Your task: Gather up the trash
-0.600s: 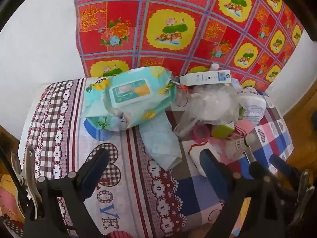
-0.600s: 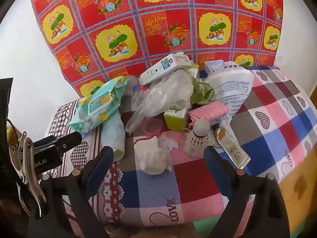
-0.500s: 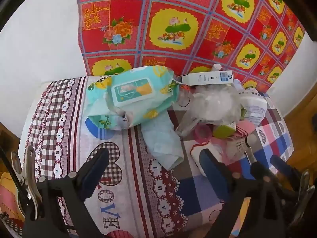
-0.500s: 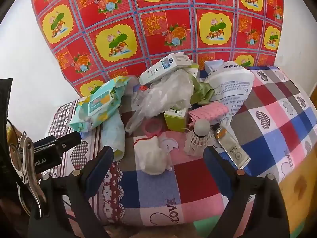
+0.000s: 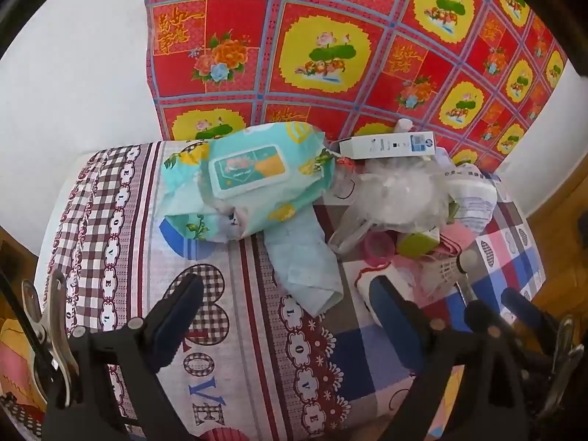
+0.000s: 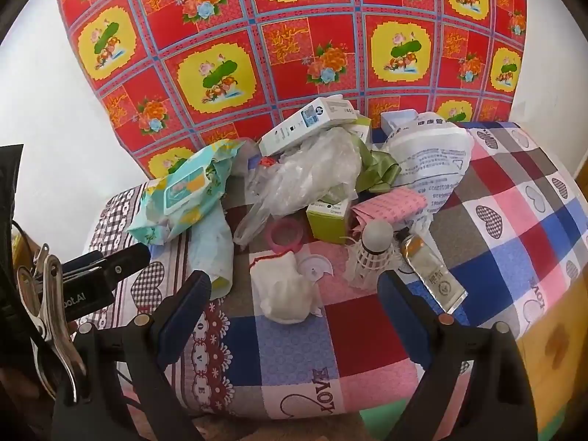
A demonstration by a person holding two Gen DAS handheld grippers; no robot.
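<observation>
Patchwork cloth, printed with hearts and lettering, covered the tabletop (image 6: 367, 330) and filled the lower half of both views. Nearest the lens, the right tool (image 6: 294, 307) stood released, its blue-padded jaws wide apart and empty, framing a crumpled white wad (image 6: 283, 294) of soft tissue or cloth at lower centre. The left tool (image 5: 283, 308) was likewise spread and held nothing, aimed at a limp pale-blue wipe (image 5: 301, 257) lying flat near mid-frame. Just beyond, right of centre in the right view, stood a feathered shuttlecock (image 6: 371, 253) with a rounded cork tip, beside a flat squeezed tube (image 6: 430, 272), and to the left of these a pink ring-shaped lid (image 6: 284, 235). Farther back the trash heaped up: a small green carton (image 6: 327, 220), a glossy crinkled clear plastic bag (image 6: 312, 176), a puffy turquoise wet-wipe pack (image 5: 250, 180) at centre left, a printed white sack (image 6: 433, 158) and a long rigid white box (image 6: 312, 121) on top, all before a red floral cloth (image 6: 294, 36). Probably the first pick was being lined up; soft pieces want a low, centred pinch, taking the nearest loose item first so the pile stayed undisturbed.
</observation>
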